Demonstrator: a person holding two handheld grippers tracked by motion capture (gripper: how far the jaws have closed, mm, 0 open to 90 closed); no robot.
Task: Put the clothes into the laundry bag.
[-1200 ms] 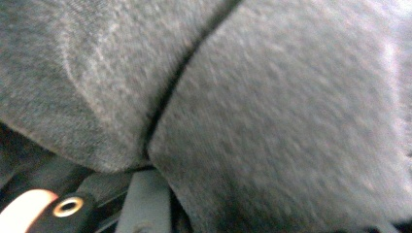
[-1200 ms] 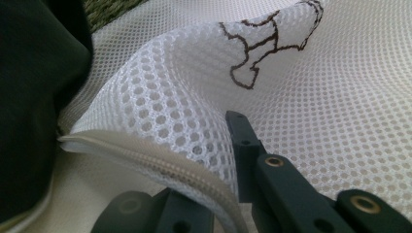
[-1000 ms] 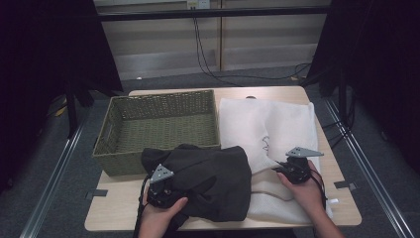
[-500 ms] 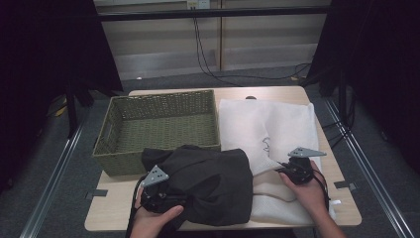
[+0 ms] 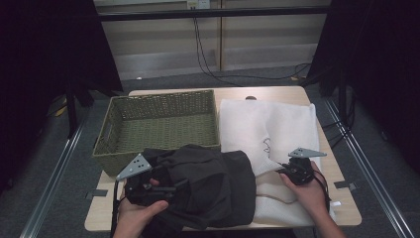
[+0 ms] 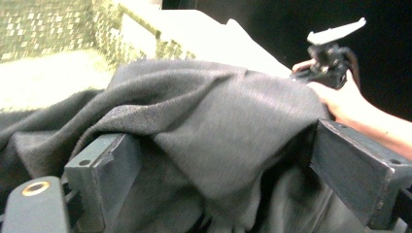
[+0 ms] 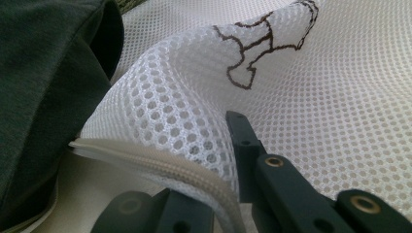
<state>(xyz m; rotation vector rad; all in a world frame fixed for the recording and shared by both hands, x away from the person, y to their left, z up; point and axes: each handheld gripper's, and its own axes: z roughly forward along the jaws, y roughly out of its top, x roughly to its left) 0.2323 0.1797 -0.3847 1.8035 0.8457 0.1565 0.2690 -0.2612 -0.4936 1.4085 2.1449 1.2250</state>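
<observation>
A dark grey garment (image 5: 213,183) lies bunched at the table's front middle, overlapping the left edge of a white mesh laundry bag (image 5: 267,124). My left gripper (image 5: 173,186) is at the garment's left side, open, its jaws wide apart around a thick fold of the cloth (image 6: 218,107). My right gripper (image 5: 286,171) rests on the bag's front part, shut on the bag's zippered edge (image 7: 160,165). The mesh (image 7: 291,73) rises in a hump above that edge, with the garment (image 7: 43,73) just to the left. In the left gripper view, the right gripper (image 6: 330,58) is beyond the garment.
A green wicker basket (image 5: 163,99) stands at the table's back left, its front wall touching the garment. The wooden table (image 5: 99,213) has bare strips at the front left and along the right edge. Metal rails (image 5: 361,153) run along the floor on both sides.
My left gripper has slid a little to the left along the garment. The right gripper has barely moved, still on the bag's edge.
</observation>
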